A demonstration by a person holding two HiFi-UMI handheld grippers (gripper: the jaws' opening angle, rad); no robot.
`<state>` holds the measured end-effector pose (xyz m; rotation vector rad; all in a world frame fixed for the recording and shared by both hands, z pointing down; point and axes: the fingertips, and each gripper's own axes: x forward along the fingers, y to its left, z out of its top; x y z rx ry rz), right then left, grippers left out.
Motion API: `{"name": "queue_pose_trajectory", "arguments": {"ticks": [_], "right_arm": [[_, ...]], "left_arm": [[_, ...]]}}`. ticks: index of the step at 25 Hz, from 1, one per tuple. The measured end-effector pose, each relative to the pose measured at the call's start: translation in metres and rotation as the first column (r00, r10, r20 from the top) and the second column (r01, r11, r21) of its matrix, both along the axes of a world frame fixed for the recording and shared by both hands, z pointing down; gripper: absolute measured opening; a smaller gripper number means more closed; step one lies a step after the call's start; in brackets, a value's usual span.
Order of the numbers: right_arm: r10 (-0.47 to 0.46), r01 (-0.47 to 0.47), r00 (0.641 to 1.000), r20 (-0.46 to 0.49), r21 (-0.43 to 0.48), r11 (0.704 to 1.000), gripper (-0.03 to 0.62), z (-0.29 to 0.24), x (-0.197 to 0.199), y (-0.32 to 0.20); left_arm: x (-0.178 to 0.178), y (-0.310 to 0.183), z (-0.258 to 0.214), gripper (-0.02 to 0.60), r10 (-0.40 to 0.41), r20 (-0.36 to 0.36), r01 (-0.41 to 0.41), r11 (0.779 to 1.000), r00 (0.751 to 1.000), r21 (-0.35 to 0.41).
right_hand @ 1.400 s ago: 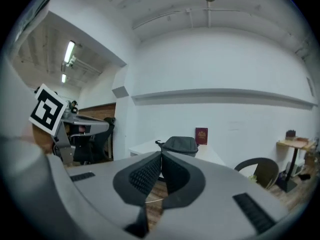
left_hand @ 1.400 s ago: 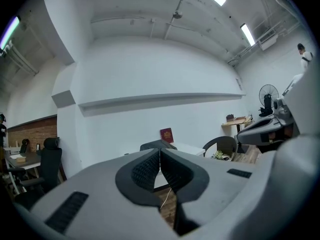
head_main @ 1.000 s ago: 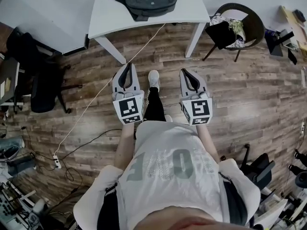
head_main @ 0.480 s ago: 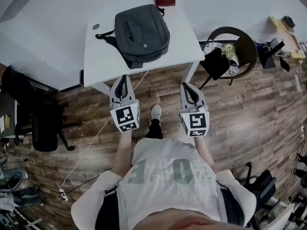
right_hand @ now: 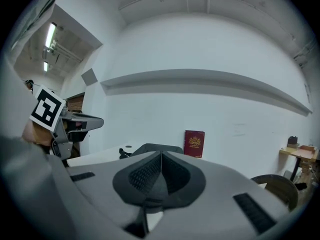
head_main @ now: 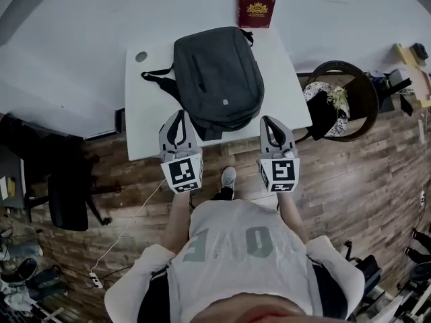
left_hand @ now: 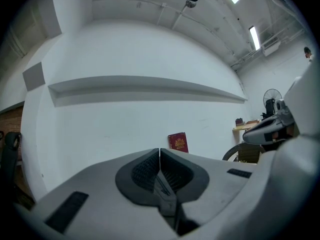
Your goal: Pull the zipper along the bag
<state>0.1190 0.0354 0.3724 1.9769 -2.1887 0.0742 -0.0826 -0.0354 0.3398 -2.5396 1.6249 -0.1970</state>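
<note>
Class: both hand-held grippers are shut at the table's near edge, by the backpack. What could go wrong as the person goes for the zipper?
1. The backpack lies loose on the table; a one-sided pull may drag it instead of running the zipper.
2. It could slide into the red book standing behind it.
3. The left hand-held gripper and right hand-held gripper are both shut and must open before gripping anything.

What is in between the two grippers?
The near end of the dark backpack, lying on the white table, in the head view.
</note>
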Motion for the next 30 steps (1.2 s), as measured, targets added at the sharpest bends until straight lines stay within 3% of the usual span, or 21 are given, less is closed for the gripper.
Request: {"name": "queue_pose_trajectory", "arguments": {"ticks": [6,18,27,30], "right_arm": [[-0.016,0.016,1.000,-0.019,-0.009,1.000,0.029,0.002,-0.018,-0.048],[-0.062,0.062,0.998,-0.012,0.021,0.998,0.029,-0.004,-0.019,-0.102],[-0.077,0.077,0.997,-0.007,0.033,0.996,0.029,-0.006,-0.004,-0.124],[-0.123,0.123,0.992,0.029,0.005,0.992,0.031,0.004,-0.006,-0.127]], "left_arm": [[-0.010,-0.044,0.004,0.029,0.006,-0.008,-0.005,1.000,1.000,0.008],[-0.008,-0.066,0.014,0.029,-0.038,0.020,0.038,0.999,0.999,-0.010],[0.000,-0.093,0.002,0.029,-0.058,0.021,0.057,0.998,0.998,0.027],[0.002,-0.099,0.005,0.029,-0.062,0.010,0.062,0.998,0.998,0.027]]}}
